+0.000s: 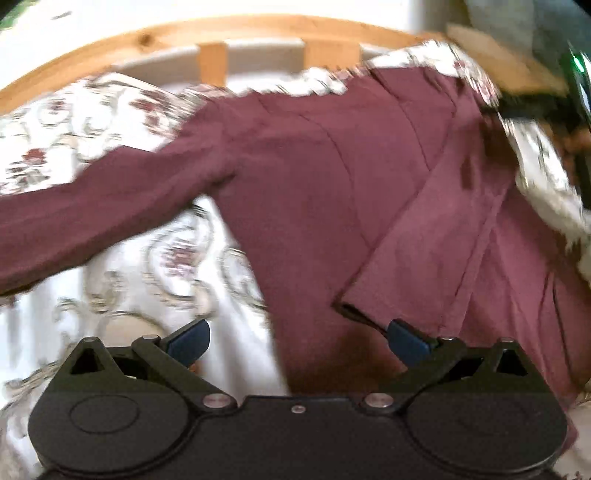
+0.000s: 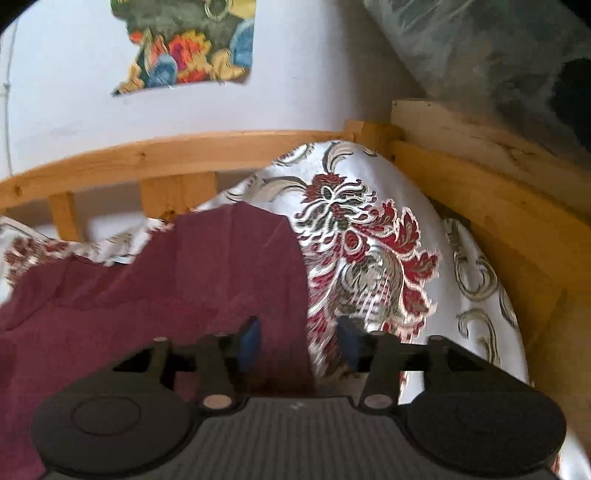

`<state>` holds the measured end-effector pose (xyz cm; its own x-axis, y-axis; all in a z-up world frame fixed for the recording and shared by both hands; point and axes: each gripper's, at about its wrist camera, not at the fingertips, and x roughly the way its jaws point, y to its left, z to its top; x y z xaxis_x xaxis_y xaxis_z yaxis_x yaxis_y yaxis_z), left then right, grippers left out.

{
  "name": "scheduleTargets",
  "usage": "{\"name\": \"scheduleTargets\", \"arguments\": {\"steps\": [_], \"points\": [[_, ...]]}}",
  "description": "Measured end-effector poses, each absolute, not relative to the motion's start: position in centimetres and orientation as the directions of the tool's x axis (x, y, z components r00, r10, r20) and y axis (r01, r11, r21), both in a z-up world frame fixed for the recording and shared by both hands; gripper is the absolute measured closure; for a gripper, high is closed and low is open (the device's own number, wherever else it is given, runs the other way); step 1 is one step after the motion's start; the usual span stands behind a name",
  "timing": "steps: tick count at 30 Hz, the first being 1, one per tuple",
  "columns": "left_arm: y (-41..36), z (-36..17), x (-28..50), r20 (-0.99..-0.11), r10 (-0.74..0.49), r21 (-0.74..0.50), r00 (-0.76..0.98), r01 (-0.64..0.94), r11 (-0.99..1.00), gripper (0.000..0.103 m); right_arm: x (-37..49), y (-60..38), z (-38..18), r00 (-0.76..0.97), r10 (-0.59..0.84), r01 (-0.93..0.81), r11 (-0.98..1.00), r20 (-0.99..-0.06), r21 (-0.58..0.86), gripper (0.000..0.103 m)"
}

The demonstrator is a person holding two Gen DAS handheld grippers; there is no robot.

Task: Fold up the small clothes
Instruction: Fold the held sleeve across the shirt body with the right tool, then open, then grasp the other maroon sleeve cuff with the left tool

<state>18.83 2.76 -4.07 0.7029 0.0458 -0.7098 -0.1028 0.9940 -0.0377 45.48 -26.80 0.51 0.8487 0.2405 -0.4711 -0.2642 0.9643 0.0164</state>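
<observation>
— Where's the garment?

— The maroon long-sleeved top (image 1: 332, 192) lies spread on the floral bedspread (image 1: 122, 258), inside the wooden bed frame (image 1: 155, 35). One sleeve runs out to the left; the other is folded across the body, its cuff just ahead of my left claw (image 1: 297, 338).

— And your claws?

— My left one stands wide, nothing between the pads. My right claw (image 2: 299, 341) is partly parted over the top's edge where it meets the bedspread, pads pressing nothing.

— Any writing to read?

— None legible. A colourful picture (image 2: 188, 44) hangs on the wall, too blurred for lettering.
</observation>
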Motion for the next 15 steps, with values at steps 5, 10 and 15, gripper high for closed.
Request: {"name": "scheduleTargets", "arguments": {"steps": [5,10,15], "points": [[6.1,-1.0,14.4,-0.655,0.223,0.057,0.722,-0.246,0.968,0.001,40.2,-26.2,1.3,0.824,0.354,-0.350,0.932,-0.442,0.094,0.017],[11.8,1.7,9.7,-0.578,0.411,0.111,0.705,-0.431,0.895,0.001,34.0,-24.1,1.5,0.785,0.490,-0.464,0.870,-0.379,0.165,0.004],[19.6,3.7,7.2,-0.565,0.504,-0.038,0.653,-0.631,0.775,0.002,29.2,-20.7,0.7,0.730,0.576,-0.541,0.816,-0.367,0.203,0.001]]}}
